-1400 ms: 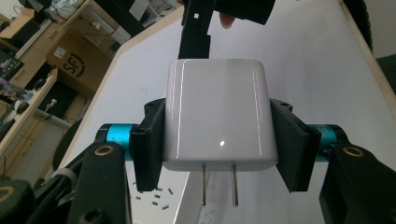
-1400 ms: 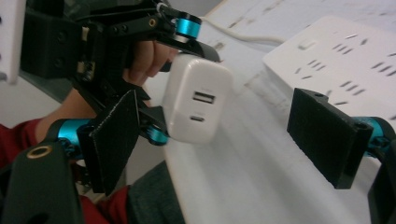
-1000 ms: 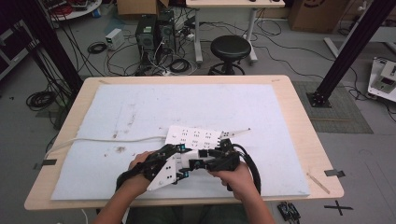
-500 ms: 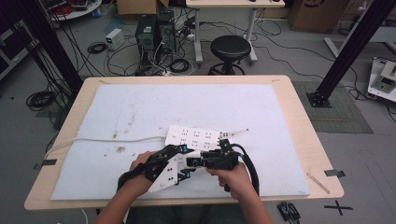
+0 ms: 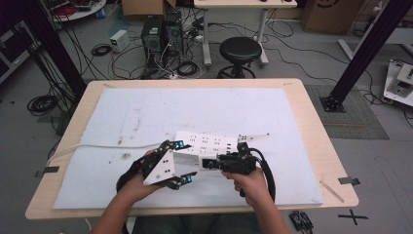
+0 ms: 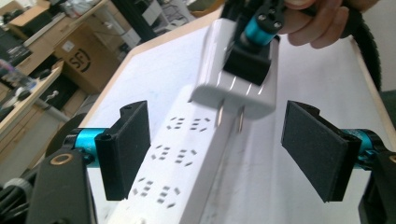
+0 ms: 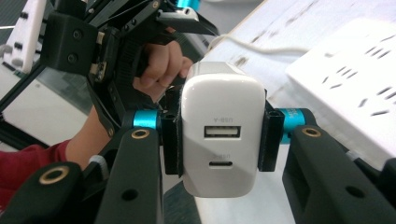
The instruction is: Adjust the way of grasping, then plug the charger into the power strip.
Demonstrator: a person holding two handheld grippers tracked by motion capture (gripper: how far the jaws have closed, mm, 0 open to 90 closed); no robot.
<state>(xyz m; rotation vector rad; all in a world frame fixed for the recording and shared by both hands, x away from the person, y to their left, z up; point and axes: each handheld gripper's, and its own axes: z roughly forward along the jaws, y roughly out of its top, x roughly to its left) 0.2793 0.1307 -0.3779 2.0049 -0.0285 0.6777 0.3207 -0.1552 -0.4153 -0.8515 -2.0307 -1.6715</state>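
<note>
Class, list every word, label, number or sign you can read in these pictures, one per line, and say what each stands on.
"USB-A", printed upside down above the upper port of the white charger.
A second small label above the charger's lower port: too blurred to read.
"SF" logo on the side of the cardboard box beyond the table: only roughly legible.
White power strip: no print legible.

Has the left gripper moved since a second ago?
Yes. In the high view the left gripper has slid slightly left along the power strip, away from the right gripper. Its jaws have just been opening, nothing between the pads.
</note>
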